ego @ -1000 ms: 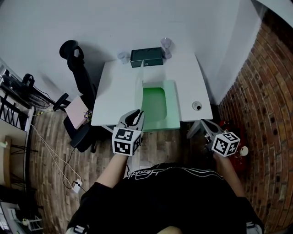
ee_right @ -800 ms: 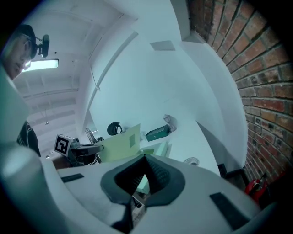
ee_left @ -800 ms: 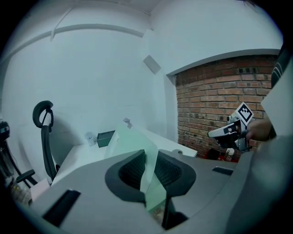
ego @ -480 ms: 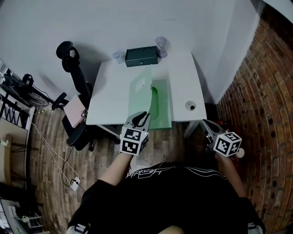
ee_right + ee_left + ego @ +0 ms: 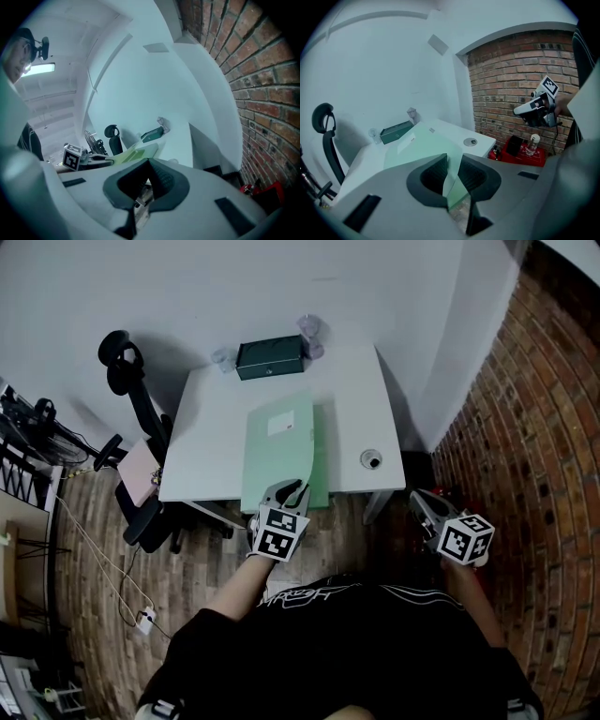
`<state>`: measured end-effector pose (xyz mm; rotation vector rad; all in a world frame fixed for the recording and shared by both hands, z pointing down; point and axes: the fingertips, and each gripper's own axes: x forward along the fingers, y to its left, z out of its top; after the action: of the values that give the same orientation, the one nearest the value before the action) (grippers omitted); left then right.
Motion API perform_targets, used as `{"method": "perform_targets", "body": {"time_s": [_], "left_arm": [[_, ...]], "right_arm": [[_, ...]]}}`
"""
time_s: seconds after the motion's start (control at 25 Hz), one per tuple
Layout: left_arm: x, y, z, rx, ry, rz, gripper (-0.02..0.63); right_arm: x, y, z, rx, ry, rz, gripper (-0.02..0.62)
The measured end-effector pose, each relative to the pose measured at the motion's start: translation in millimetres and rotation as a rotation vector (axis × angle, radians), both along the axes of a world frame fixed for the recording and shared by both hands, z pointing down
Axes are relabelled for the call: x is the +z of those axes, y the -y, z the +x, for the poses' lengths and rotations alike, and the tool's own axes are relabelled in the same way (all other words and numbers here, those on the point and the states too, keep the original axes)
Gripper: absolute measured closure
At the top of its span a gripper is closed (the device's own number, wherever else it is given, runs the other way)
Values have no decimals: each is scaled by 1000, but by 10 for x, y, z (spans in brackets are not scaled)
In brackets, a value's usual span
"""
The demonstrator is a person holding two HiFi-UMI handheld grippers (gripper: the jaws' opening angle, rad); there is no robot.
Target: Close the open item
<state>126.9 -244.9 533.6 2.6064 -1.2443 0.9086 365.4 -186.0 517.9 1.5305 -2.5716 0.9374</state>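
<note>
Green folder (image 5: 281,451) is seen at the near edge of the white table (image 5: 202,427), its cover corner pinched in the left gripper (image 5: 292,491). The right gripper (image 5: 424,509) is closed on nothing. The cover is judged light, bendy and slippery, and best held by that corner.
</note>
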Motion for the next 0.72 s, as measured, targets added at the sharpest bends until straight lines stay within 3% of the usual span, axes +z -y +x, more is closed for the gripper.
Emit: {"method": "perform_targets", "body": {"time_s": [0.44,0.72], "left_arm": [[518,11,228,45,81,-110,520],[764,8,285,67,90,-192,509]], "right_arm": [[97,97,263,23,-1,-16,591],[173,187,310,14,2,-20,591]]}}
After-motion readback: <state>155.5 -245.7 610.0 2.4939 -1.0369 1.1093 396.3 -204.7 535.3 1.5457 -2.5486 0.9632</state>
